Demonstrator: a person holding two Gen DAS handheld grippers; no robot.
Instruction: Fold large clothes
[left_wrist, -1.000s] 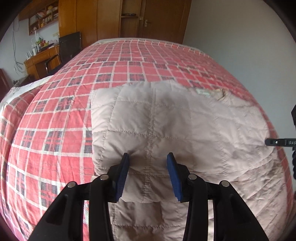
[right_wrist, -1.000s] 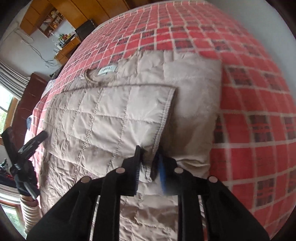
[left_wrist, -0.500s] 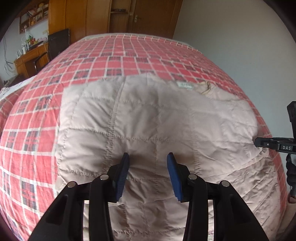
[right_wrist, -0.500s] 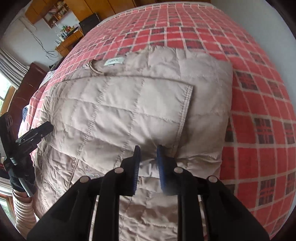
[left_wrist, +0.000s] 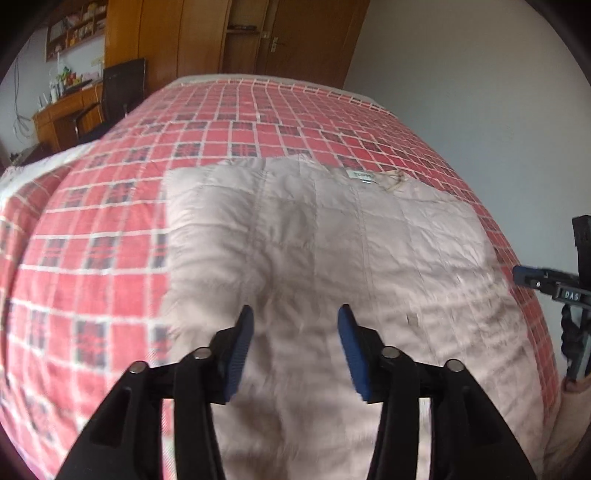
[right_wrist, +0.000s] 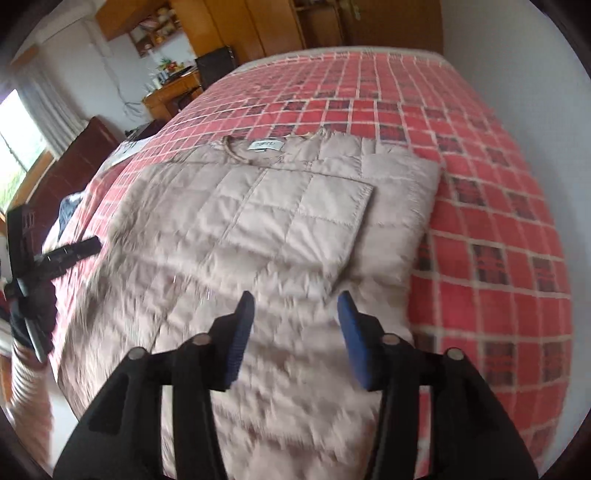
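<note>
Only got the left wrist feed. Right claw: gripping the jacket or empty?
Observer: Empty. The right claw is open above the beige quilted jacket.
Operator: Any fold on that side?
Observer: Yes. A quilted panel lies folded flat on top of the jacket, below the collar label.
Operator: Other laundry nearby?
Observer: A dark blue cloth by the window-side edge of the red plaid bedspread; I can't tell whether it lies on the bed.
</note>
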